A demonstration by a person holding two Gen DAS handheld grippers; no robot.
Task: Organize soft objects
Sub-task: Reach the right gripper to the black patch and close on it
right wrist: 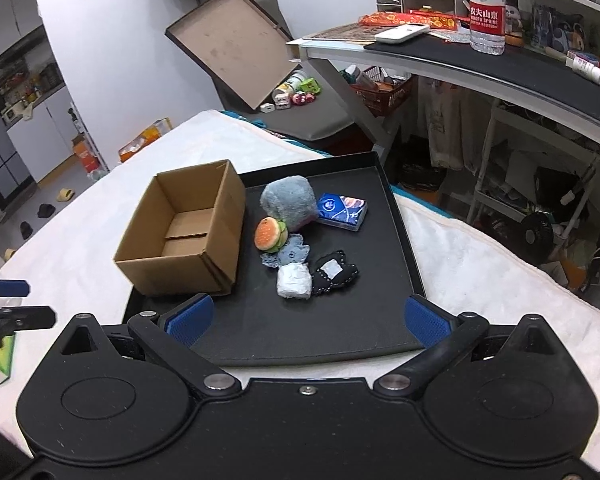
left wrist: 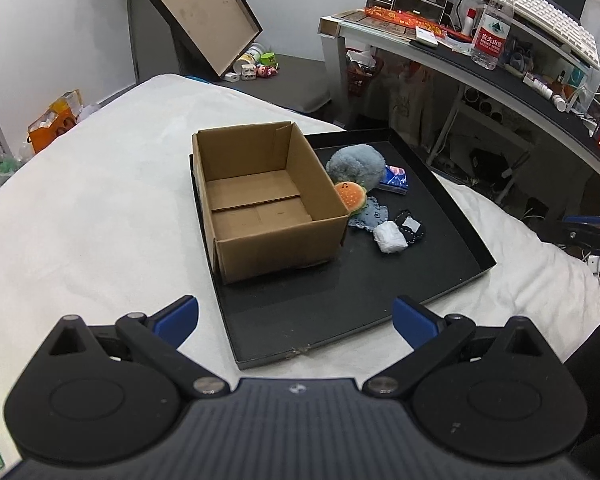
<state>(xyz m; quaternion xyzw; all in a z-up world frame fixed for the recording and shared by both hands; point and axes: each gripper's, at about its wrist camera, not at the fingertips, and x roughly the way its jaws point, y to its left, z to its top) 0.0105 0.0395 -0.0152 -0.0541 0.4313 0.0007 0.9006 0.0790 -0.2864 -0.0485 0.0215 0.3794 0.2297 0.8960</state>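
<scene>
Hovering apart — both hand-held grippers [left wrist: 296, 322] [right wrist: 307, 320] spread; cardboard box [left wrist: 260, 204] empty

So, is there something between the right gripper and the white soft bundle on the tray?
Nothing visible. The right gripper is open, and only bare black tray lies before the white bundle. A black pouch touches its right side.

bare tray [right wrist: 320, 332] foreground, cardboard box [right wrist: 188, 236] walling soft pile's [right wrist: 296, 248] left
</scene>
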